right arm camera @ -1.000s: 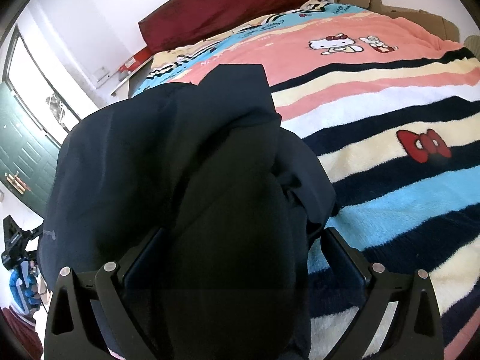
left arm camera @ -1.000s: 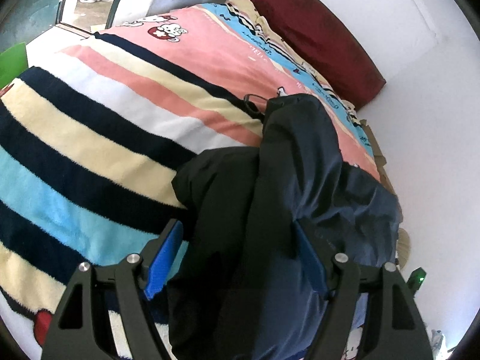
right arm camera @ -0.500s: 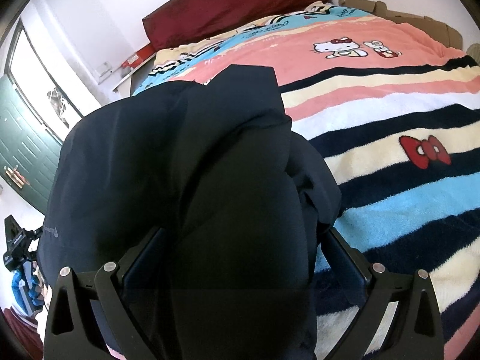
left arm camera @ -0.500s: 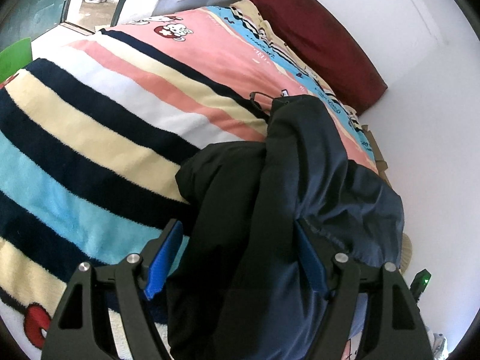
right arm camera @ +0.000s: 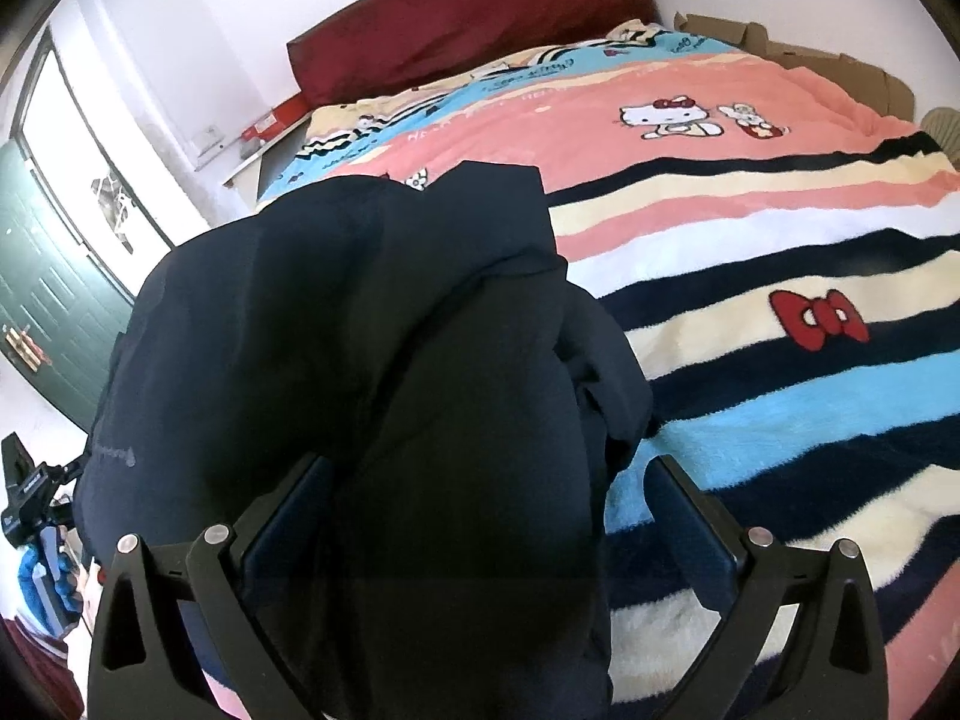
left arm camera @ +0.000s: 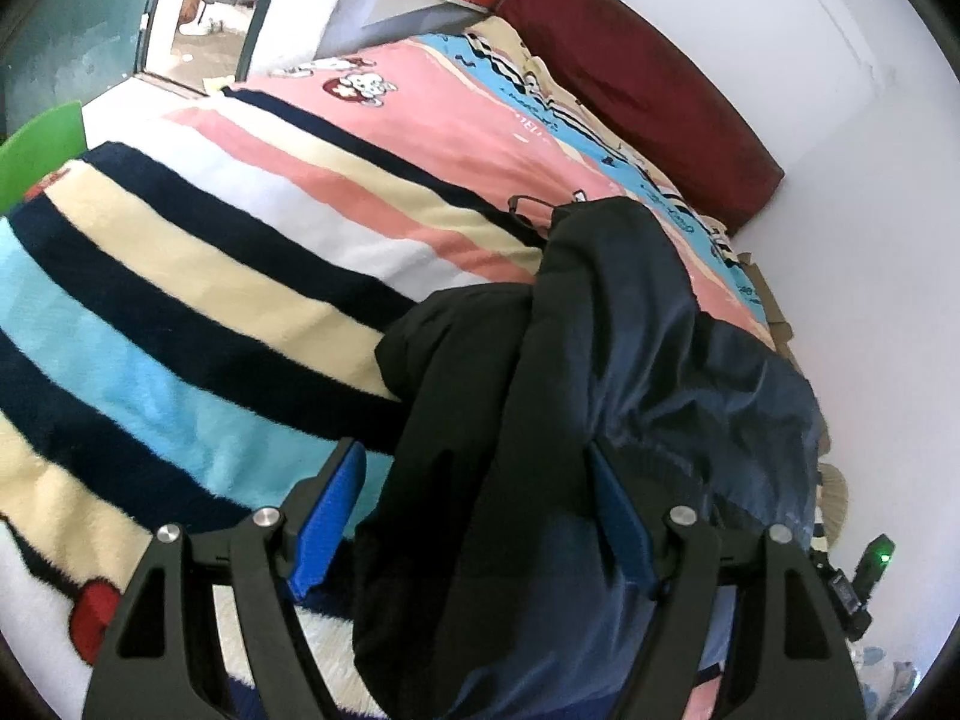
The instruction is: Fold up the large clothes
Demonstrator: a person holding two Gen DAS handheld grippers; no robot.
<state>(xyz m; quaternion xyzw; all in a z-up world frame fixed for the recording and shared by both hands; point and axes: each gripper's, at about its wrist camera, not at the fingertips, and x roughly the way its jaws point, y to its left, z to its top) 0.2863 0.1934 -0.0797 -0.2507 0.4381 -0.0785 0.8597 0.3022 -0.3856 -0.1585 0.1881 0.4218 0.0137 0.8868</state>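
Heaped in the lower middle of both views: a bulky dark navy padded jacket (left arm camera: 600,330), bunched and doubled over on a fleece blanket (left arm camera: 210,300) striped in navy, cream, pink and pale blue, running up toward a dark red padded headboard (left arm camera: 642,78) at the top of the frame.

Left gripper (left arm camera: 474,456): spread wide astride the near end of the jacket, blue pad (left arm camera: 327,516) on the frame's left showing its bare face, so not pinching. Right gripper (right arm camera: 489,468): likewise spread around the dark bundle, with a strip of blanket visible between cloth and the finger on the frame's right, so no grip there either.

Probably early in the fold, with the garment far from flat. For a clean step:
- Close each gripper on one layer of hem or shoulder seam, not on the whole wad.
- Lift enough to let the folds fall out, then draw the two grips apart.
- Lay it flat across the open stripes before creasing.
- Watch for slippery shell fabric sliding out, and for the blanket pile getting caught.
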